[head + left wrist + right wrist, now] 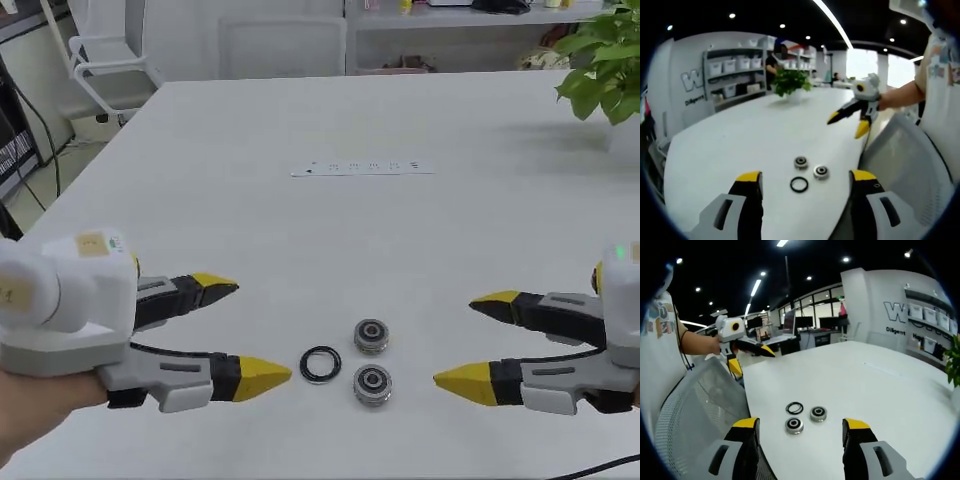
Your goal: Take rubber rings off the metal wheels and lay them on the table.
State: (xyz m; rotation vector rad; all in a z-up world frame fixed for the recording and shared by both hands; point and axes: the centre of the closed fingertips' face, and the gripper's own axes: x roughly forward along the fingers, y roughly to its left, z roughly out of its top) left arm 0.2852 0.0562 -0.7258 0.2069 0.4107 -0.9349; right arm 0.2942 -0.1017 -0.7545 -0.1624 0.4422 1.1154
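Note:
Two small metal wheels lie on the white table: one [371, 336] farther from me, one [372, 383] nearer the front edge. A loose black rubber ring [320, 364] lies flat just left of them. The left gripper [235, 330] is open at the left, its yellow tips pointing at the ring, nothing between them. The right gripper [470, 338] is open at the right, tips pointing at the wheels, holding nothing. In the left gripper view the ring [799, 184] and wheels [801, 161] [821, 172] lie ahead. The right gripper view shows the ring [794, 408] and wheels [818, 413] [794, 425].
A white paper strip [362, 168] lies mid-table. A potted plant [606, 70] stands at the far right corner. White chairs [105, 60] stand behind the table. A mesh chair back [695, 410] sits near the table's front edge.

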